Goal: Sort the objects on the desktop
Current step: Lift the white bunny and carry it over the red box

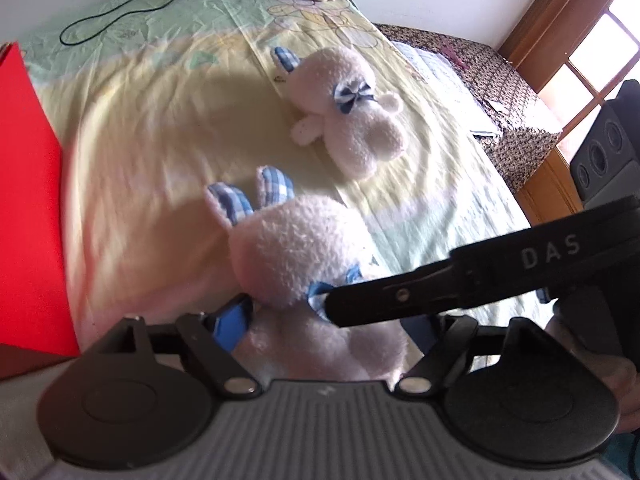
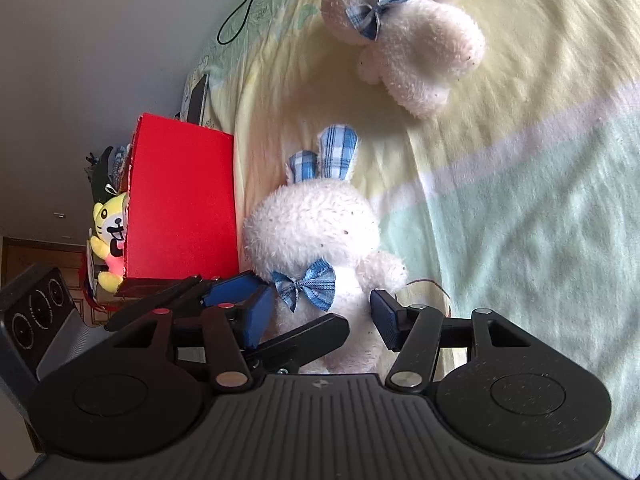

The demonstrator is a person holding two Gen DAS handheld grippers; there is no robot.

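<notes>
Tools both spread: left tool [image 1: 316, 316] and right tool [image 2: 322, 316] straddle near plush rabbit [image 2: 316, 232] beside red box [image 2: 180, 196], pads not visibly pressing; ears point away toward second rabbit [image 2: 404, 36], lying on bedsheet [image 2: 540, 200].

The near plush rabbit [image 2: 316, 232] is nubbly white fleece, its ears lined with woven blue-and-white check cloth, and the bow at its neck is a denim-like blue fabric. The second rabbit [image 2: 404, 40], toward twelve o'clock of it in the right wrist view, has the same fuzzy pile and a checked cloth bow. Both lie on a thin, creased cotton-looking sheet [image 1: 160, 128] with a matt printed face. The red box [image 2: 180, 200], at nine o'clock of the near rabbit, looks like smooth matt card. The left gripper [image 1: 280, 312] and right gripper [image 2: 324, 316] are matt black plastic with ribbed housings, shiny metal pivot pins and blue pads.
</notes>
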